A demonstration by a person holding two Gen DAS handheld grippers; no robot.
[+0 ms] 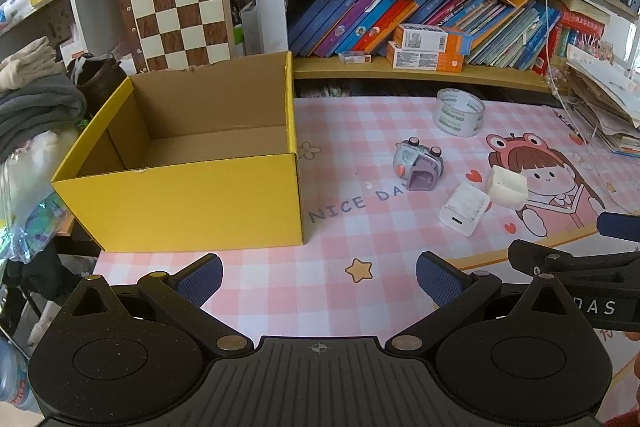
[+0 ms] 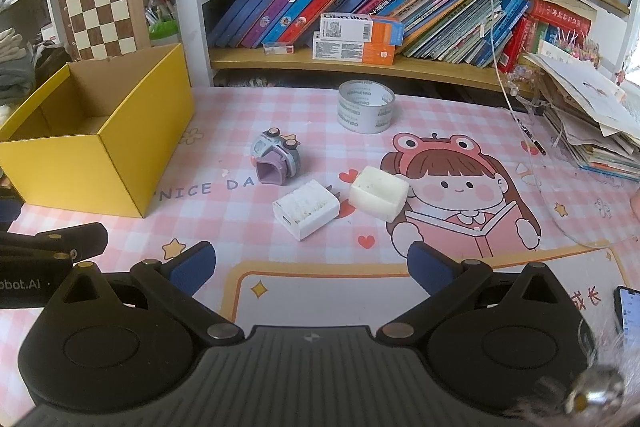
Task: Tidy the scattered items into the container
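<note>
Both the left gripper (image 1: 319, 277) and right gripper (image 2: 310, 265) hover spread wide and empty over the near mat; the yellow box (image 1: 180, 203) sits left, empty; tape roll (image 2: 366, 105) far, toy car (image 2: 276, 157), white charger (image 2: 306, 213) and cream block (image 2: 378, 199) lie scattered right of it, probably awaiting pickup.

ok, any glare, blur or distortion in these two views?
Left wrist: sharp centrally, strong fisheye bend on the shelf, dark corner vignette. Right wrist: same curvature, a blurred smear at bottom right, mild sheen on the tape roll; soft daylight, faint shadows, both.
</note>
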